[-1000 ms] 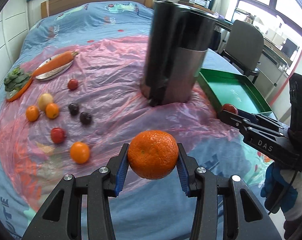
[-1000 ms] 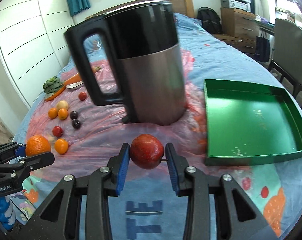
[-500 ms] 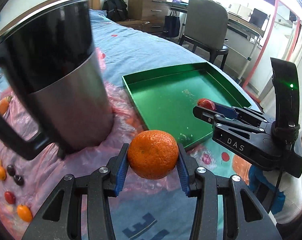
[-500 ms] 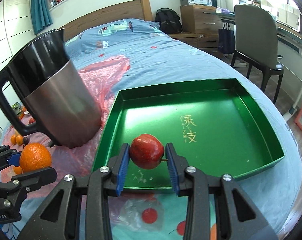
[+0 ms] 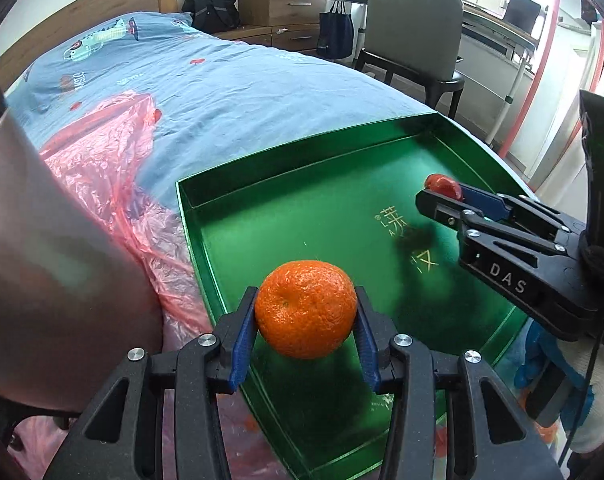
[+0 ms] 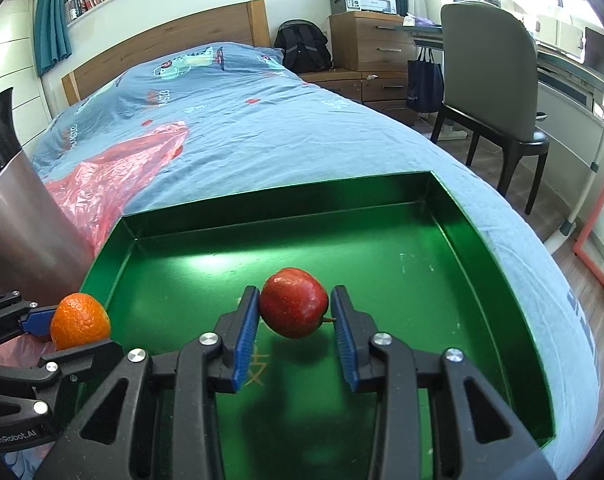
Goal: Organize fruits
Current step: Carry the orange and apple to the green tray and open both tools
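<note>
Left wrist view: the left tongs grip an orange above the near left part of the green tray on the bed. Right wrist view: the right tongs grip a red apple over the tray's middle; a kettle stands left.

The left gripper pointed down, and its blue pads squeezed an orange from both sides. The right gripper pointed down too, close beside it, and its pads pinched a red apple. A blue glove showed under the right gripper.
</note>
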Tool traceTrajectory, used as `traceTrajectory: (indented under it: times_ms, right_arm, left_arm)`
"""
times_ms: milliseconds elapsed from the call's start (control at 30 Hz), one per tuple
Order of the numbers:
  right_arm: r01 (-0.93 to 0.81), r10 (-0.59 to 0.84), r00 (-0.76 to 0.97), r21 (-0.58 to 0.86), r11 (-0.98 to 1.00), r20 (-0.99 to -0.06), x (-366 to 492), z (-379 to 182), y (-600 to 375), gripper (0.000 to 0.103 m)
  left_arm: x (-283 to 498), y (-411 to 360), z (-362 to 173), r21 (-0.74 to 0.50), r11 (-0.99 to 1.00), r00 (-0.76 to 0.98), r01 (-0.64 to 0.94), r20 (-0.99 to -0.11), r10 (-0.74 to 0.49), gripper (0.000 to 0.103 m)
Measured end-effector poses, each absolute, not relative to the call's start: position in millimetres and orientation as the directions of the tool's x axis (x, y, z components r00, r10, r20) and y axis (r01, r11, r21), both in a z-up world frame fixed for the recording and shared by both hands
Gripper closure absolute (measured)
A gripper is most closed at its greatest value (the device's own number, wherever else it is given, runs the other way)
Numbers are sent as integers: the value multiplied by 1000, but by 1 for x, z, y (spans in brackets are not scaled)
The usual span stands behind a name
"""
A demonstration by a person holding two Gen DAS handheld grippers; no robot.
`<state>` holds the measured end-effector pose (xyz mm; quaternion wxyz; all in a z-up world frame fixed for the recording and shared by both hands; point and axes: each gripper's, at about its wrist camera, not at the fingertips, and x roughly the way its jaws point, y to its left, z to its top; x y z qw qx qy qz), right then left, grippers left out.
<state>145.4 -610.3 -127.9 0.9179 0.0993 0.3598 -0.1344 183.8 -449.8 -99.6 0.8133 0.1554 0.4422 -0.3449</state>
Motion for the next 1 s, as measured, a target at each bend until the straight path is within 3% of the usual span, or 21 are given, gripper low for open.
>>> traceTrajectory:
  times_ms: [200,633,667,733,767,800,867,1000]
  right_arm:
    - [301,-152,705,99,949,-692,158,-139,-628,52]
    - [253,-189,685,-14,967,-703,185,-145,-618,49]
    - [255,-196,681,-22,967,-706,186,-146,-618,44]
    - [259,-215,669,-48,965,-712,187,-146,-616,43]
    - [262,-220,663,-54,964,-716,187,-146,-616,34]
    - [268,-223,656,-54,962,-721,188,-145,-617,18]
    - [277,-232,643,-61,959,-730,188,-144,-618,4]
    - [292,-242,645,-59,955,-725,179,-131,-617,2]
  left_arm:
    - [187,-456,-124,-9,734,396,679,-837,-377,64]
    - [185,-455,-127,16,767,417,641,-847,-331,63]
    - [185,-456,-126,20,765,415,644,-849,-327,63]
    - [185,-458,-124,35,758,415,651,-853,-317,61]
    - [184,-460,-123,48,754,420,655,-853,-309,60]
    - [183,-461,-122,69,750,429,658,-853,-297,60]
    - [183,-462,-115,92,745,450,660,-843,-295,57]
    - [175,-459,-87,109,741,492,662,-810,-320,46]
